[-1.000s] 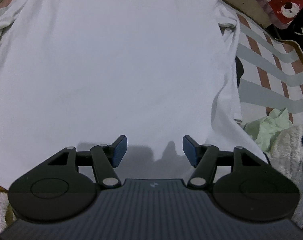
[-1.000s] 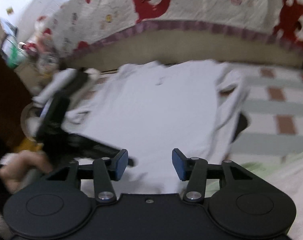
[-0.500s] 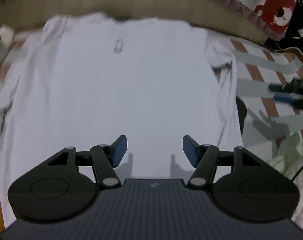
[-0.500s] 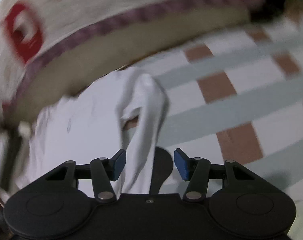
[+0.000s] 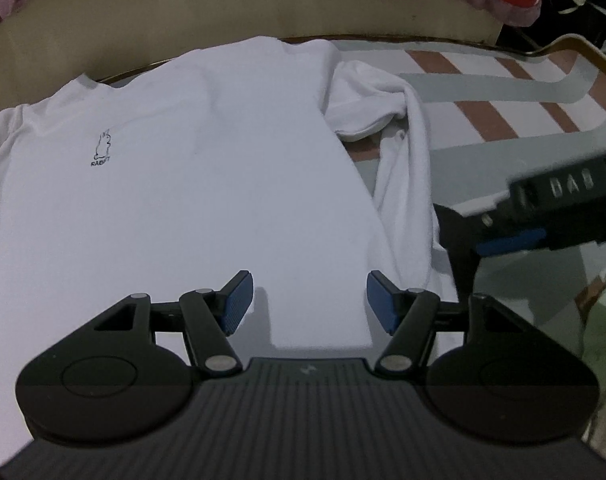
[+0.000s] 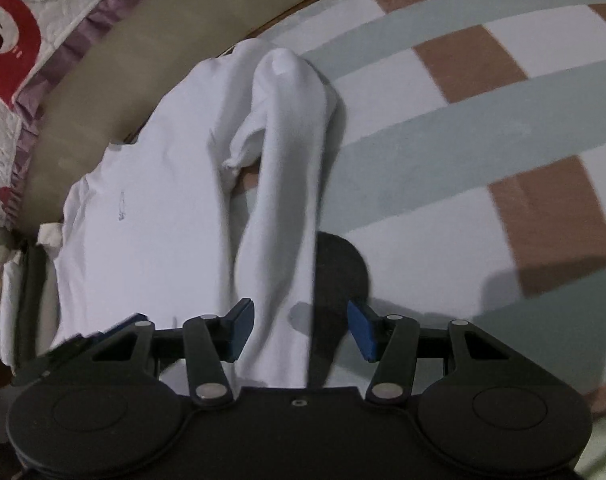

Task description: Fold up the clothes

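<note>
Because the white long-sleeved T-shirt (image 5: 175, 200) lies chest-up and spread flat over the checked bed cover (image 6: 483, 128), its body reads as thin, soft knit: light, limp, likely to sag and drag on the cover rather than hold a shape once lifted. Nearest the lens, the left gripper (image 5: 309, 306) hovers over the lower body of the shirt with its blue pads wide apart and nothing between them. The right gripper (image 6: 301, 332) is likewise spread and empty, poised over the near end of the shirt's right sleeve (image 6: 287, 200), which runs away from it as a bunched ridge along the side seam. A dark round object (image 6: 339, 264), which I cannot identify, shows from under that sleeve.

For a hold, I would judge the sleeve's cuff end or the hem corners best; a pinch through both layers at an edge should carry such cloth, while a grip mid-panel would only pucker it.

Further off, a small rabbit print (image 5: 102, 150) marks the chest and the collar (image 5: 99, 82) reaches the cover's far edge. Beyond runs a tan padded bed edge (image 5: 223, 4), then a quilt with red bear figures (image 6: 7, 40). Pale green cloth (image 5: 601, 344) lies at the right.
</note>
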